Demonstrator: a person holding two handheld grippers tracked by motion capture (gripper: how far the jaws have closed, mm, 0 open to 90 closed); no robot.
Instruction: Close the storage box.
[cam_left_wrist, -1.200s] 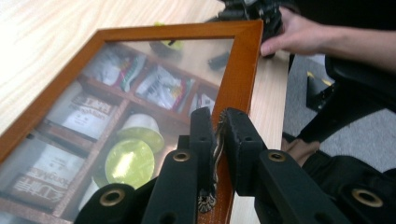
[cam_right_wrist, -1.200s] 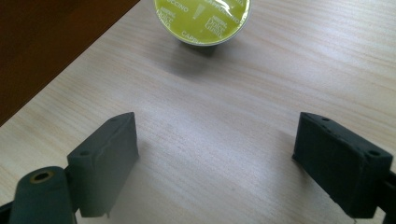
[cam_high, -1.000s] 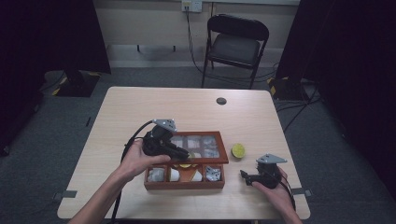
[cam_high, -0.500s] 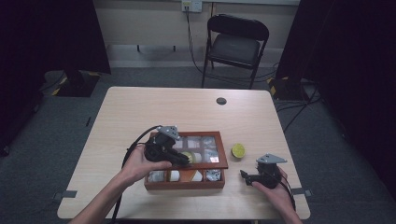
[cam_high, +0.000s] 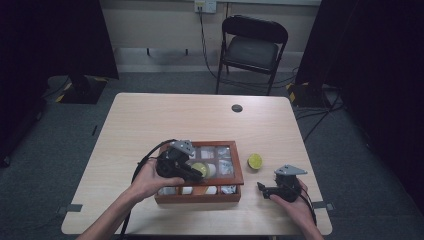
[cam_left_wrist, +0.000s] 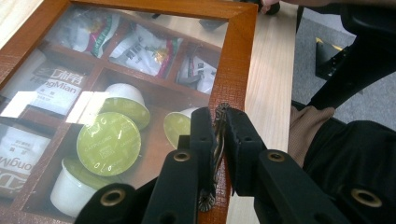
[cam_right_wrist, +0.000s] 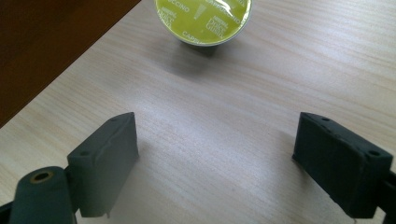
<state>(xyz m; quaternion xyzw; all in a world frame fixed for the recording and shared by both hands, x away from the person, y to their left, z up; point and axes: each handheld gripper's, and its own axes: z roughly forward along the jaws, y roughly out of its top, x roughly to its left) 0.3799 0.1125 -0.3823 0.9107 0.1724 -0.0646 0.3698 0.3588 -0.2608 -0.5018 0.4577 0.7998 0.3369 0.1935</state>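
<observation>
A red-brown wooden box w/ glass-panelled lid (cam_high: 199, 196) is seen at the near-centre of the pale wooden table (cam_high: 150, 120). The left gripper (cam_high: 196, 171) is held over the box; in the left gripper view its jaws are pressed on a small ornate metal clasp (cam_left_wrist: 217, 122) at the lid's front rim, the left gripper (cam_left_wrist: 218, 140) pinching it. Under the glass, green-foil-topped white coffee capsules (cam_left_wrist: 109, 136) and sachets (cam_left_wrist: 145, 49) are visible in compartments. A lone green-topped coffee capsule (cam_high: 255, 161) sits on the table at approx. 3 o'clock from the box, just beside it. The right gripper (cam_high: 262, 189), at approx. 5 o'clock from that capsule, is held low over the table, jaws spread wide & empty, the capsule (cam_right_wrist: 202, 19) ahead of the right gripper (cam_right_wrist: 215, 158).
</observation>
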